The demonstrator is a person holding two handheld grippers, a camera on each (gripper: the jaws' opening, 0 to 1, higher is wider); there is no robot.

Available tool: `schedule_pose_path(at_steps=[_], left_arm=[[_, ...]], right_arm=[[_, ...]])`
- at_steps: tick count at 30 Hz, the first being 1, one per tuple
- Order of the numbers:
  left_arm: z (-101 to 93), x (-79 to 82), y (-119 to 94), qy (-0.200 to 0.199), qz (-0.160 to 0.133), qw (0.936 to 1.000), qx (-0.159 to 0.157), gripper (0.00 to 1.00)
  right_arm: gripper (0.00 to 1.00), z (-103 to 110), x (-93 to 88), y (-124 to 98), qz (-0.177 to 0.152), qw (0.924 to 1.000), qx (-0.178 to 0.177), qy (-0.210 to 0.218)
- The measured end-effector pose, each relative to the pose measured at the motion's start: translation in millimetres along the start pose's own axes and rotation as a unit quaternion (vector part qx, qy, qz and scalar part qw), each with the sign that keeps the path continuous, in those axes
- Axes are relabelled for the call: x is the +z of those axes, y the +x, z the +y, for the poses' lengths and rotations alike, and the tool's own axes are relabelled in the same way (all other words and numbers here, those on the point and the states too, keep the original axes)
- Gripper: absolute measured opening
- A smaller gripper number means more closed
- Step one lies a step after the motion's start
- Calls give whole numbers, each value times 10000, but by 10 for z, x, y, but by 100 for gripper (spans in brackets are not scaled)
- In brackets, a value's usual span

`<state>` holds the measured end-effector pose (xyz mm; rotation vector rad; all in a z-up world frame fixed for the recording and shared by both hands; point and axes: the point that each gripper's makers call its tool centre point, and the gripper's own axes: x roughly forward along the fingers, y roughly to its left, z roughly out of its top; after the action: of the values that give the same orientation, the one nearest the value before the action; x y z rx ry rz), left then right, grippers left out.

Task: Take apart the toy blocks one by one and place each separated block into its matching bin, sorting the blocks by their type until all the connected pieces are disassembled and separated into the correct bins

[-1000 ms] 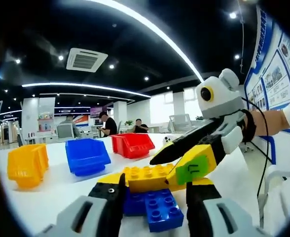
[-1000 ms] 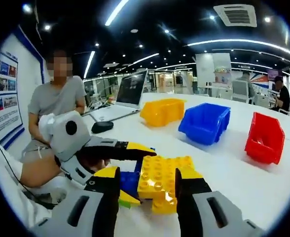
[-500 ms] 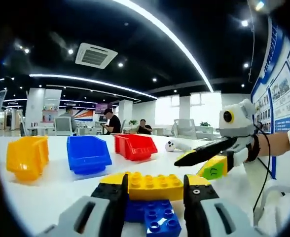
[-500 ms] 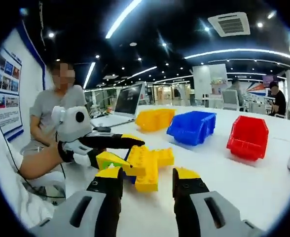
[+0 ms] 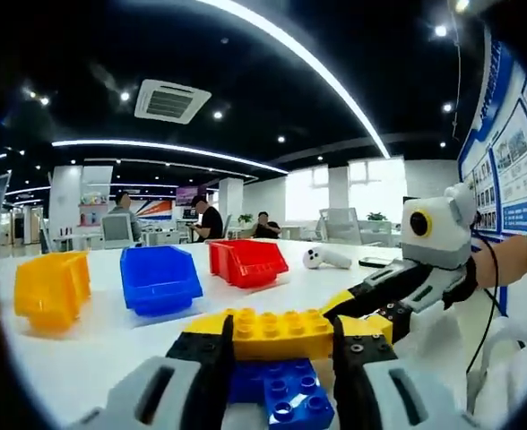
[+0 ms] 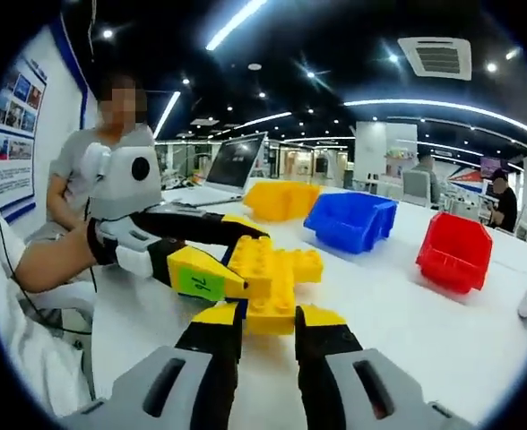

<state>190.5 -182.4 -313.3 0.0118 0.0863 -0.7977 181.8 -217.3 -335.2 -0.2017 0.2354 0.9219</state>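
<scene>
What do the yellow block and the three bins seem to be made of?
Yellow block: glossy moulded plastic, judging by its shiny round studs. Yellow bin, blue bin and red bin: probably rigid plastic, with uniform colour, smooth walls and soft highlights.

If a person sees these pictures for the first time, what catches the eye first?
The yellow block held up between both grippers, with a blue block under it. Behind, on the white table, three bins stand in a row: yellow bin, blue bin, red bin.

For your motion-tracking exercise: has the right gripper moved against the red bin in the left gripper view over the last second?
Yes. The right gripper has drawn away rightward from the red bin.
</scene>
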Motion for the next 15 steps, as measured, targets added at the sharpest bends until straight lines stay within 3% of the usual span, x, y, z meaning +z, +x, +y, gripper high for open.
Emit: schedule_pose_path(at_steps=[15], left_arm=[[81, 5, 0, -845, 178, 9962, -66, 43]], right_arm=[[23, 28, 36, -30, -47, 9998, -67, -193]])
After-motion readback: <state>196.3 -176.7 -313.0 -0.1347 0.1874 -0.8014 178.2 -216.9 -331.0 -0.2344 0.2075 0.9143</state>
